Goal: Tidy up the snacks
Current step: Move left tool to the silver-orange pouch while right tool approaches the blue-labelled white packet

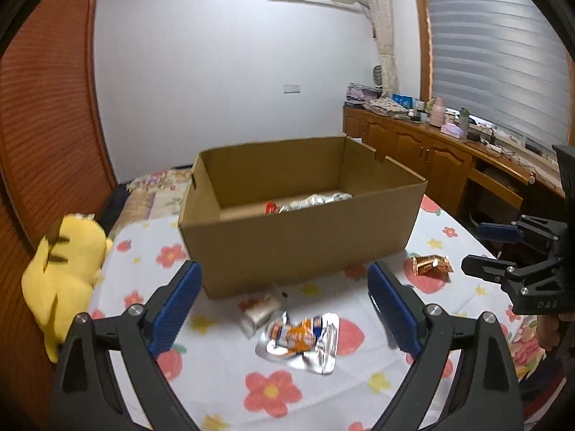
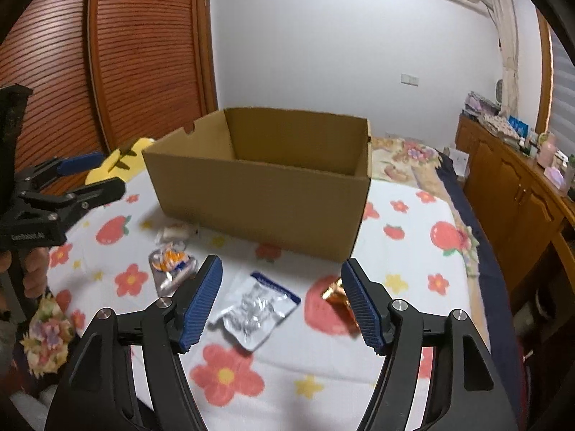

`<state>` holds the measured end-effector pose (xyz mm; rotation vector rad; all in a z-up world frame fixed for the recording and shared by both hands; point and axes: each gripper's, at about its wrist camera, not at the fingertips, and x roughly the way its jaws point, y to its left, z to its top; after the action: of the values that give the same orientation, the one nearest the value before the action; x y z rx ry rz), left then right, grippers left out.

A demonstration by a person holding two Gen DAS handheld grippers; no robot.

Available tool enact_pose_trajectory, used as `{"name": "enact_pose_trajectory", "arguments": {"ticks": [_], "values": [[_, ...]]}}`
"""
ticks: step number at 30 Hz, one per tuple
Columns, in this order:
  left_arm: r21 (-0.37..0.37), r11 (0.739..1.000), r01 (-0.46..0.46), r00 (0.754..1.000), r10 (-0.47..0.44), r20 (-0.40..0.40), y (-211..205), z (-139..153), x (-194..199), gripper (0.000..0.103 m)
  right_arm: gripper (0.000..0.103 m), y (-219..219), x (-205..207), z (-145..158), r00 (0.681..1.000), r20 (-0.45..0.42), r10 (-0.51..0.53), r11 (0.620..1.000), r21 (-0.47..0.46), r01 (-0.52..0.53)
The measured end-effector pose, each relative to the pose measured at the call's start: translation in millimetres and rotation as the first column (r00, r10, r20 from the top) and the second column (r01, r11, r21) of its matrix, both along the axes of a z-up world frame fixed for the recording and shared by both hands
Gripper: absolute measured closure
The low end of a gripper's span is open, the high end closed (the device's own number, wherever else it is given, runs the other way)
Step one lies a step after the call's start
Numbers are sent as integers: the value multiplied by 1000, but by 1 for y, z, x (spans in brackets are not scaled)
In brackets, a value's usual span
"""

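An open cardboard box (image 1: 302,237) (image 2: 262,194) stands on the flowered cloth, with silver and red packets (image 1: 309,203) lying inside. My left gripper (image 1: 285,280) is open above the cloth in front of the box, nothing between its blue pads. Below it lie a crumpled silver-and-orange packet (image 1: 302,339) (image 2: 170,264) and a small pale packet (image 1: 260,314) (image 2: 176,233). My right gripper (image 2: 282,276) is open too, over a silver packet with a blue edge (image 2: 257,309). A copper-gold wrapper (image 1: 431,265) (image 2: 336,296) lies by its right pad.
A yellow plush toy (image 1: 63,273) (image 2: 118,160) sits at the cloth's left edge. A wooden cabinet (image 1: 431,147) crowded with small items runs along the right wall. A slatted wooden door (image 2: 143,46) is on the left. A hand (image 2: 34,269) holds the left gripper.
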<state>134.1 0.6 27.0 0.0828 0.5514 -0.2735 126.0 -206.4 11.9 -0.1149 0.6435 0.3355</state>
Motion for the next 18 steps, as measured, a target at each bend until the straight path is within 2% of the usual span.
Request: {"name": "enact_pose_trajectory", "arguments": {"ticks": [8, 18], "values": [[45, 998, -47, 999, 46, 9, 13, -35, -17, 9, 32, 9, -7, -21, 999, -32, 4, 1000, -13, -5], [-17, 997, -82, 991, 79, -108, 23, -73, -8, 9, 29, 19, 15, -52, 995, -95, -24, 1000, 15, 26]]}}
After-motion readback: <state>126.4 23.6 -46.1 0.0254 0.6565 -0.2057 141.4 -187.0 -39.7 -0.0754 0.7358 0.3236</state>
